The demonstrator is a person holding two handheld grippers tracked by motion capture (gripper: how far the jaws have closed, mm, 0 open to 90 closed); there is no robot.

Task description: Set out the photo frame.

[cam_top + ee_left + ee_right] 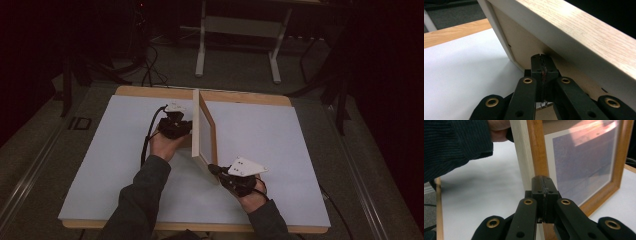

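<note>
A wooden picture frame (205, 131) stands upright on edge near the middle of the white tabletop (100, 165), its glass front facing right. My left gripper (188, 129) is behind it, shut, with its tips (541, 60) against the frame's brown backing (524, 47). At the frame's near lower corner sits my right gripper (213, 169), also shut. In the right gripper view its tips (544, 181) rest at the front of the orange-brown moulding (537, 150), beside the glass (584, 157). I cannot tell whether anything thin is pinched in either one.
The white surface lies on a wooden board whose edge (240, 96) shows at the back. A grey desk frame (201, 45) and floor cables (150, 70) lie beyond the table. A dark sleeve (454, 145) reaches in behind the frame.
</note>
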